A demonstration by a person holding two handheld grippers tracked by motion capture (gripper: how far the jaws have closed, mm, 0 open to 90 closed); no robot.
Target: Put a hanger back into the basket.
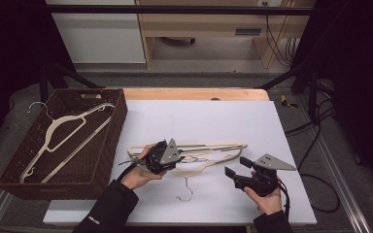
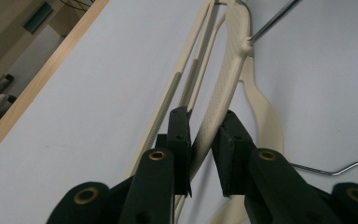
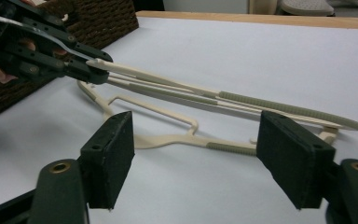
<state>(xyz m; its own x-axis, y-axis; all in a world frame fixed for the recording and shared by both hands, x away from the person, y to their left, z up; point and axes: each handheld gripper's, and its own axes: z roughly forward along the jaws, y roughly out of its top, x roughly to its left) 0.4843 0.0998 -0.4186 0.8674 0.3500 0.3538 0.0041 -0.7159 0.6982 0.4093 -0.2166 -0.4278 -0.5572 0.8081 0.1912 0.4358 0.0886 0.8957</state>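
The left gripper (image 2: 204, 154) is clamped on the shoulder of 1 cream hanger (image 2: 223, 88), raising that end off the white sheet (image 1: 213, 121) near the table's middle. A 2nd hanger (image 3: 168, 140) lies flat beneath. The right gripper (image 3: 196, 158) hovers with jaws wide apart over bare sheet near the front edge. The basket (image 1: 109, 145) sits left, holding another hanger (image 1: 58, 131).

We see a white cabinet (image 1: 97, 36) and a wooden desk (image 1: 209, 24) behind the table. Grey floor (image 1: 184, 75) lies between, with dark surroundings at both sides.
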